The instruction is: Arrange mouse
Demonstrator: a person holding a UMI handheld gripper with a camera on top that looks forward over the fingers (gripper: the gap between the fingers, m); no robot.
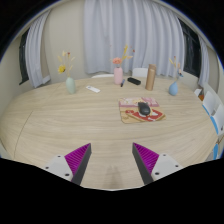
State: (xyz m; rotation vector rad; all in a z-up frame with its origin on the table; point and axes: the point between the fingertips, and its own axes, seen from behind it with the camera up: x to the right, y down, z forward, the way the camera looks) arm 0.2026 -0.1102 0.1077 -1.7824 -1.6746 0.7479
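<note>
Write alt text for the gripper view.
An open gripper with purple pads hovers over a light wooden table, well short of a small black computer mouse that rests on a patterned rectangular mat beyond it.

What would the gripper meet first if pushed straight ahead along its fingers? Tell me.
The open gripper has bare table ahead. Straight on, the line seems to pass left of the mouse on its mat, toward the pink bottle; depth is unclear.

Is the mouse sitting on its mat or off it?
On it. The dark mouse rests on the patterned mat on the table, well beyond the gripper, whose jaws are open and empty.
</note>
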